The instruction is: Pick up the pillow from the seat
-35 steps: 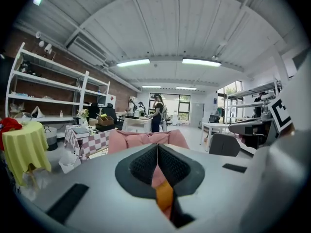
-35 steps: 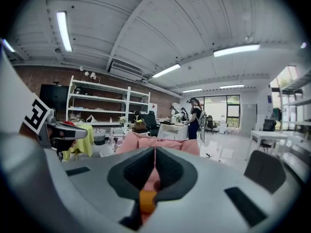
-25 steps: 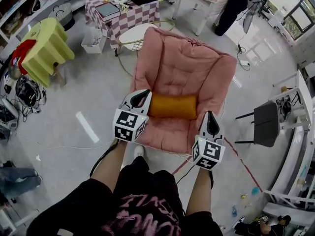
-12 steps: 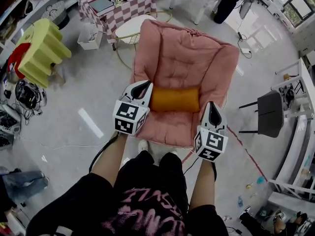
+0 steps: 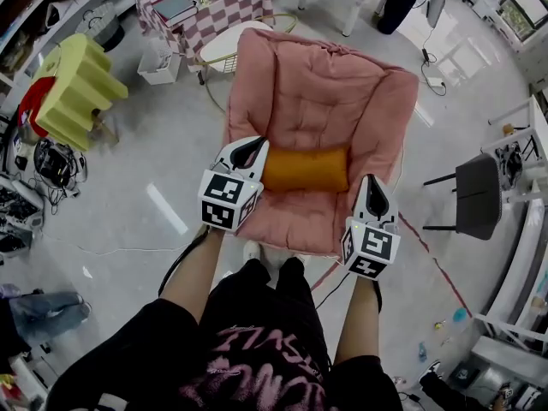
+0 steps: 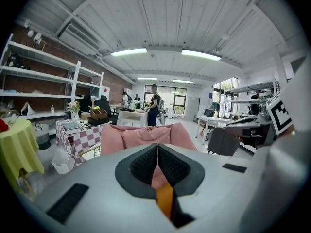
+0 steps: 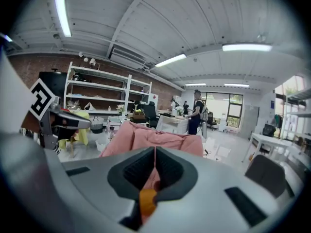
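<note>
Underfoot, glossy grey floor (image 5: 171, 135), with a white strip and loose cables. Straight ahead, pink padded armchair (image 5: 318, 84), quilted, seat turned toward the person. Beyond it, table (image 5: 224, 17) under a red-and-white checked cloth, white bin (image 5: 160, 68) beside it. Off to the left, something low draped in yellow-green cloth (image 5: 79, 84). To the right, dark grey chair (image 5: 478, 199). Along the far side, brick wall with white shelving (image 6: 43, 76), strip lights overhead, people standing by a white desk.

Lying crosswise on the front of the seat: pillow (image 5: 306, 169), orange, oblong, plump and smooth, long side parallel to the seat edge. Flanked at each end: left gripper (image 5: 249, 150) at its left end, right gripper (image 5: 374, 193) just off its right end. Contact impossible to judge. Jaws pressed together on both, gripping nothing. Orange visible only below the closed pads.
</note>
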`<state>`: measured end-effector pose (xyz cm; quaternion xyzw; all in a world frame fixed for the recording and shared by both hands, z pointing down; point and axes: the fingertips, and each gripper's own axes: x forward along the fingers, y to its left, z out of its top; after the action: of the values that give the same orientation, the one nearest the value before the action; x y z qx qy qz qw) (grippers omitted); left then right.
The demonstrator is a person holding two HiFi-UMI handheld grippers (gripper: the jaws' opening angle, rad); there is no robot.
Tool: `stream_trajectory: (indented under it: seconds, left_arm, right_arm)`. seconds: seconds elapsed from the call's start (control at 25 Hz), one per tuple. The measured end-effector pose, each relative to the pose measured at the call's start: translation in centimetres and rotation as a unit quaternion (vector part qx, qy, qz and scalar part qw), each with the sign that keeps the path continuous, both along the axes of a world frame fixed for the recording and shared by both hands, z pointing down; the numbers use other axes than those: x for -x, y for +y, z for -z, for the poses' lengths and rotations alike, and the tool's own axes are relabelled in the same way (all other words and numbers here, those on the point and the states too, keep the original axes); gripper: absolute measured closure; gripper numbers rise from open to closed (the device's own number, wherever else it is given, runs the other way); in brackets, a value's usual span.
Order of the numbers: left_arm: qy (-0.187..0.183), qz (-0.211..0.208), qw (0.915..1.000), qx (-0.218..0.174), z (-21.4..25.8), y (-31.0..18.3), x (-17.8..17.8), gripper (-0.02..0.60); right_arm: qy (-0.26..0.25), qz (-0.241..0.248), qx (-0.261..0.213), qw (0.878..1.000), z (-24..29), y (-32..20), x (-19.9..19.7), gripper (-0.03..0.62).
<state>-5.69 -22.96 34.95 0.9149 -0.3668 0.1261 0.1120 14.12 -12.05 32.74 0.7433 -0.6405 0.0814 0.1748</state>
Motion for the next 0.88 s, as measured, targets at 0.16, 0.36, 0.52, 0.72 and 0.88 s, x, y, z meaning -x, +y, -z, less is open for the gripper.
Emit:
stream_trajectory:
  seconds: [0.16,0.36,0.52,0.72,0.88]
  left_arm:
    - [-0.008,0.014,0.9999,0.002,0.1,-0.1,-1.3,0.569]
    - [-0.023,0.035,0.9991,0.005,-0.8,-0.3,-2.5,0.569]
    - [-0.032,0.043,0.9985,0.012,-2.1,-0.2,-2.8,0.569]
    - [-0.036,0.046,0.9981,0.016,-3.1,-0.5,-3.0,0.569]
    - [-0.033,0.043,0.9982,0.025,-3.9,-1.1,-3.4,0.569]
  right_arm:
    - [-0.009,0.017,0.003,1.000,-0.4,-1.0,-1.3,0.572]
    - [-0.012,0.042,0.008,0.999,-2.0,-2.1,-2.5,0.572]
    - [-0.019,0.053,0.019,0.998,-3.7,-2.4,-2.7,0.572]
    - [-0.030,0.048,0.017,0.998,-4.5,-2.6,-3.1,0.572]
    - [-0.037,0.046,0.027,0.998,-5.1,-3.1,-3.4,0.572]
